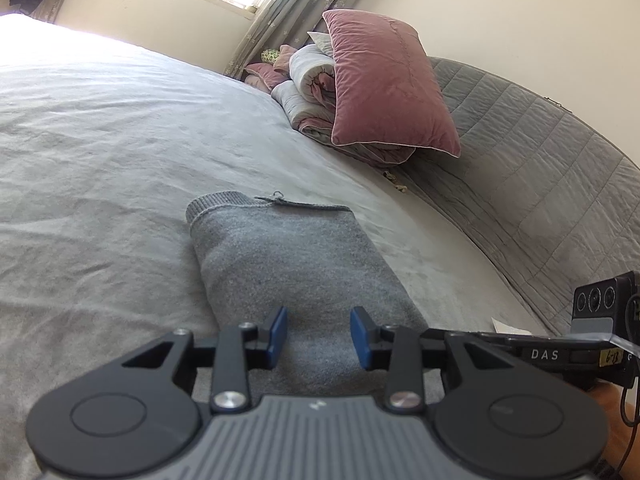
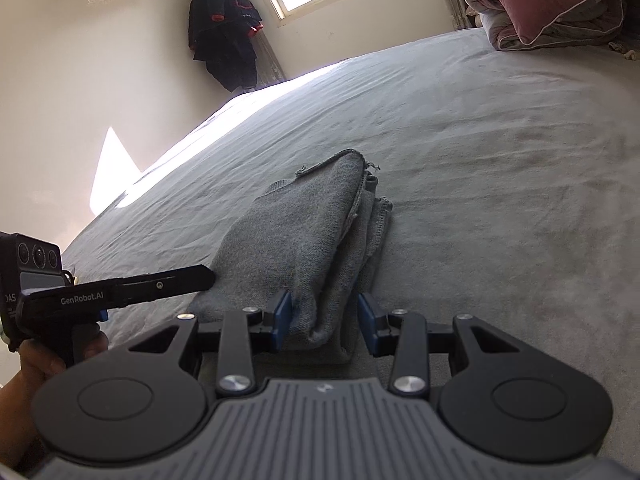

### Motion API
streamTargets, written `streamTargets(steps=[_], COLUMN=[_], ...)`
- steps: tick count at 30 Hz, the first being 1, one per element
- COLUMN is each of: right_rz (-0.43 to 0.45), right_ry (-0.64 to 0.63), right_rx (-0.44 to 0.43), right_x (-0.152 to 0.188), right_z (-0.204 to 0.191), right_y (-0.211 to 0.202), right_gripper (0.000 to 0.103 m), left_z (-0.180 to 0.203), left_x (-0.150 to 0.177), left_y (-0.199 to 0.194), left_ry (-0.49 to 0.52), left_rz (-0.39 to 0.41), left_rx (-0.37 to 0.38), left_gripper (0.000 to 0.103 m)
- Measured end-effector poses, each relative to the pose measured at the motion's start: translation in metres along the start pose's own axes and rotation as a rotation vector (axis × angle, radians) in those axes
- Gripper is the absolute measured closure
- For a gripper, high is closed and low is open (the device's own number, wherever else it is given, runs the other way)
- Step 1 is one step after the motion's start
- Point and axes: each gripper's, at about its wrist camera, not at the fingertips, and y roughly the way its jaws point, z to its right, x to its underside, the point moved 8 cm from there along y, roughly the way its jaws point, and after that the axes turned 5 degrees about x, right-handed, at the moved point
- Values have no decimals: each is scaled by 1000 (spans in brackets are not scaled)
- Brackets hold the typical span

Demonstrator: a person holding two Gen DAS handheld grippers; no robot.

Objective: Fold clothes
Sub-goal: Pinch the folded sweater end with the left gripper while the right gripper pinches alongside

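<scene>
A grey knit garment [image 1: 288,264], folded into a narrow rectangle, lies on the grey bed sheet [image 1: 100,140]. My left gripper [image 1: 320,336] hovers over its near end with the blue pads apart and the fabric beneath them. In the right wrist view the same garment [image 2: 312,232] shows stacked layers. Its near corner sits between the fingers of my right gripper [image 2: 326,324], which is open; the left pad [image 2: 284,320] is against the fabric and the right pad stands clear. The left gripper's finger [image 2: 172,280] reaches the garment's left edge there.
A pink pillow [image 1: 392,80] leans on rolled bedding [image 1: 308,80] against the quilted grey headboard [image 1: 540,184]. A dark coat [image 2: 224,28] hangs in the far corner beside the window. A person's hand [image 2: 36,360] holds the left gripper. The sheet spreads wide around the garment.
</scene>
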Motion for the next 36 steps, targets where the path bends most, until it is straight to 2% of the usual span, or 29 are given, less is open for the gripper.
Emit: streamTargets(steps=[4,8,9,14,17,20,24,29,31,34,35,36], right_rz=[-7,-36,-50,-129,-130,-126,-117,-89,-70,-27,-17,-10], right_ry=[40,134,168,347,407,447,487,527,549,575,577,575], right_rx=[-28,-86,-107,-188,-207,-220,-223,-218,-217,-206,-201,-196], right_x=[2,5,7,19,20,19,17,15,13,11,10,9], right_z=[4,8,8,9,11,13,13,16,18,22,23,24], right_y=[-6,-5,-3,13,19,22,22,20,20,19,20,21], right_gripper=[61,36,34,33,32,31,27,27,27,27,34,53], left_z=[-21,-43,-48,-69,-75,-75,-72,-68,-69,-69,-69,-69], left_x=[-8,-15,-16,-26,-31,-37,-42,-45,-45,-42,-41,-40], left_y=[-5,6,11,40,59,73,87,94,94,93,92,91], left_ry=[-16,-129,-156,-296,-372,-404,-388,-368,-364,-371,-382,-390], left_rz=[-1,-44,-57,-82,-64,-49,-53,-73,-75,-74,-66,-57], left_rx=[-81,-80,-70,-13,12,16,-1,-3,-5,-3,-1,-1], left_gripper=[61,49,44,40,40,41,41,42,45,58,63,70])
